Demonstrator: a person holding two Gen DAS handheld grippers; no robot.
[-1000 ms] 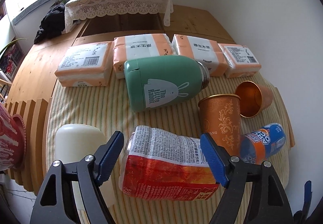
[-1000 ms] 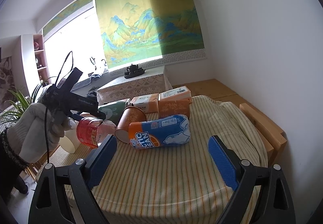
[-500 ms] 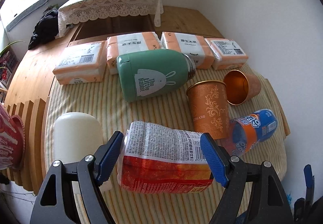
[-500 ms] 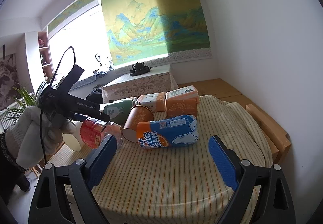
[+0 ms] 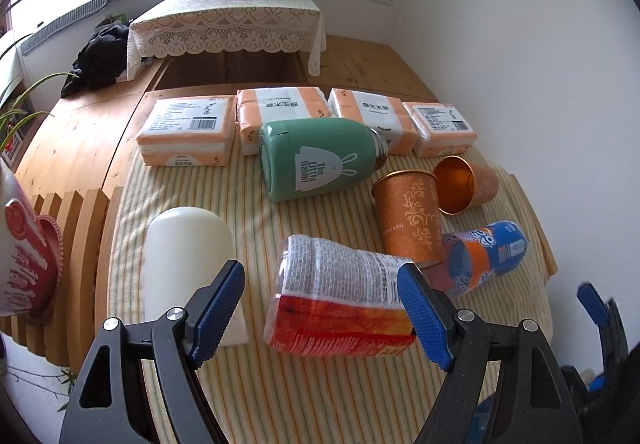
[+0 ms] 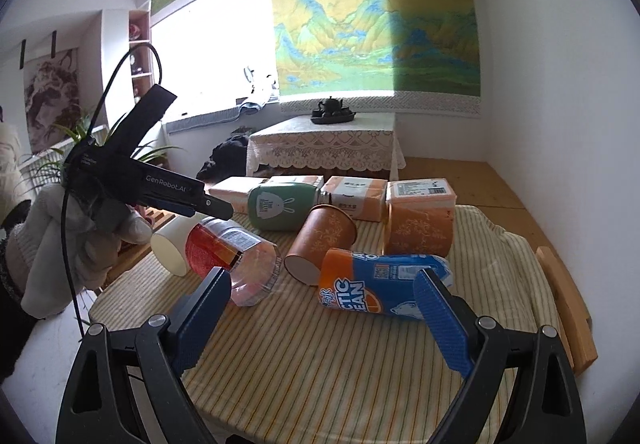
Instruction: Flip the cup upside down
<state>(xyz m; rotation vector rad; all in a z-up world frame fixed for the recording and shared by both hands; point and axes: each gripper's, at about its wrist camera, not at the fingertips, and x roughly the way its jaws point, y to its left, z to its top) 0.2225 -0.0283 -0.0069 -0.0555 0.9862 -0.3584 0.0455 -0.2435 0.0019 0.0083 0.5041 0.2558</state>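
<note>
Several cups lie on their sides on the striped tablecloth [image 5: 208, 184]: a clear one with a red and white label [image 5: 340, 308] [image 6: 230, 252], a white one [image 5: 188, 256] [image 6: 172, 248], a tall orange one [image 5: 408, 216] [image 6: 320, 240], a smaller orange one [image 5: 464, 184] and a blue and orange one [image 5: 488, 252] [image 6: 380, 284]. My left gripper [image 5: 320, 312] is open, its jaws on either side of the clear cup without touching it. My right gripper [image 6: 322, 316] is open and empty, just in front of the blue and orange cup.
A green flask [image 5: 316, 160] lies on its side behind the cups. Several tissue packs [image 5: 188, 132] line the table's far edge. A red and white bowl [image 5: 20, 256] stands at the left. A lace-covered low table [image 5: 224, 28] stands beyond.
My left gripper has drawn back and tilted up, so the cups sit further off. My right gripper has moved in closer to the blue and orange cup. Both stay open.
</note>
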